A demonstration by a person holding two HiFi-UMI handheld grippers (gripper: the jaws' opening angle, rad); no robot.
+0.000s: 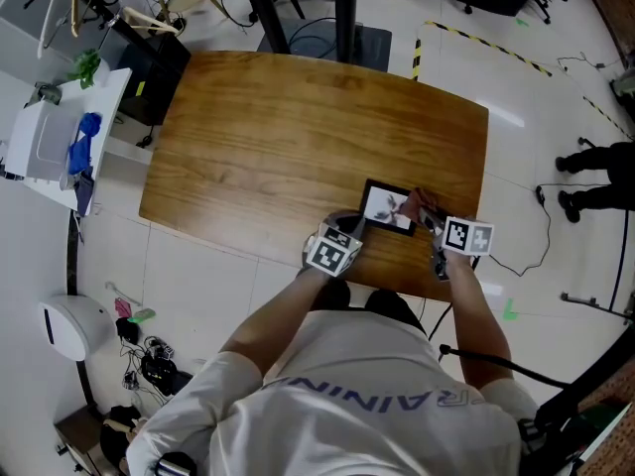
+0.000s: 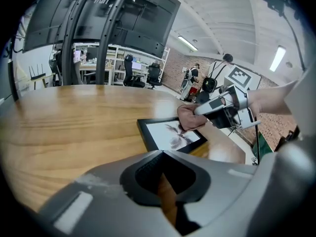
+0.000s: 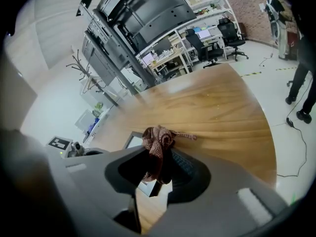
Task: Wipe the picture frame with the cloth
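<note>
A black picture frame (image 1: 389, 208) with a pale print lies flat on the wooden table (image 1: 298, 137), near its front right edge. My right gripper (image 1: 424, 212) is shut on a bunched reddish-brown cloth (image 3: 157, 143), and the cloth (image 1: 410, 202) rests on the frame's right part. In the left gripper view the cloth (image 2: 189, 118) touches the frame (image 2: 170, 136) under the right gripper (image 2: 222, 107). My left gripper (image 1: 347, 228) sits at the frame's near left corner. Its jaws (image 2: 161, 154) are shut with nothing between them, just short of the frame.
The table's front edge runs right under both grippers. A white side cart (image 1: 60, 142) with blue items stands to the left. A black stand (image 1: 342, 13) rises behind the table. A person's feet (image 1: 590, 181) and cables are on the floor at right.
</note>
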